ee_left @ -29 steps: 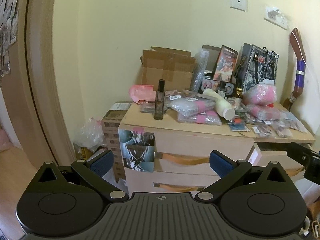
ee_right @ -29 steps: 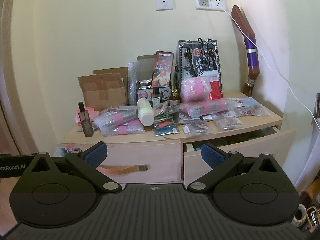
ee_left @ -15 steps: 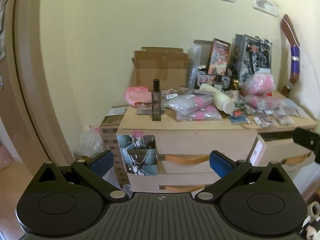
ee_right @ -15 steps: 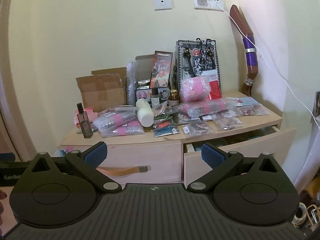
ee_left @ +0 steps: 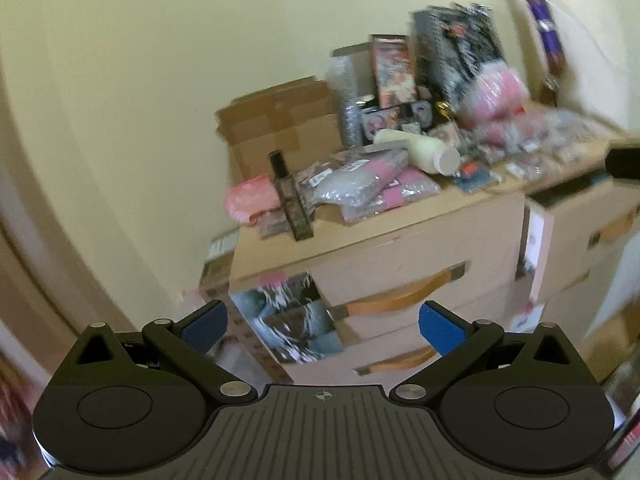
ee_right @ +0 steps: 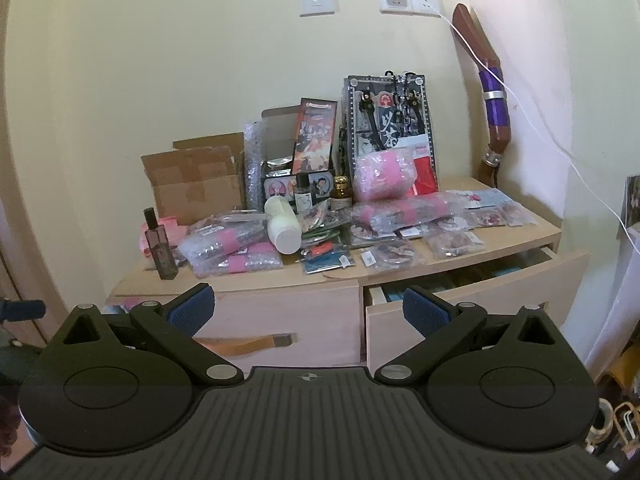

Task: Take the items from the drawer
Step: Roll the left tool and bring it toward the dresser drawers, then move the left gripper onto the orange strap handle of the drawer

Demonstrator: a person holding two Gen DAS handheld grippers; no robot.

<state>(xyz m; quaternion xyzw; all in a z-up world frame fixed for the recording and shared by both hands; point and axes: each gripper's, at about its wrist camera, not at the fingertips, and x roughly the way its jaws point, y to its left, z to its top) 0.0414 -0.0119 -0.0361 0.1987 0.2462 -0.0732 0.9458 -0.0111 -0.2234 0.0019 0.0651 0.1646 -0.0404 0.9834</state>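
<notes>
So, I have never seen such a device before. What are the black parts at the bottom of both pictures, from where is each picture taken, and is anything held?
No robot here: a person carries one pair of tongs in each hand. Each has a wide-angle camera looking forward along its two fingers, so the black body and blue pads fill the bottom of each picture. One picture comes from the left tongs, the other from the right tongs. Both stand open and hold nothing.

Ahead is a wooden dresser, its top crowded: a cardboard box, a dark bottle, a white bottle lying down, pink bubble-wrapped packs. The right-hand drawer is pulled out; its contents are hard to make out. The left picture is tilted and blurred.
</notes>
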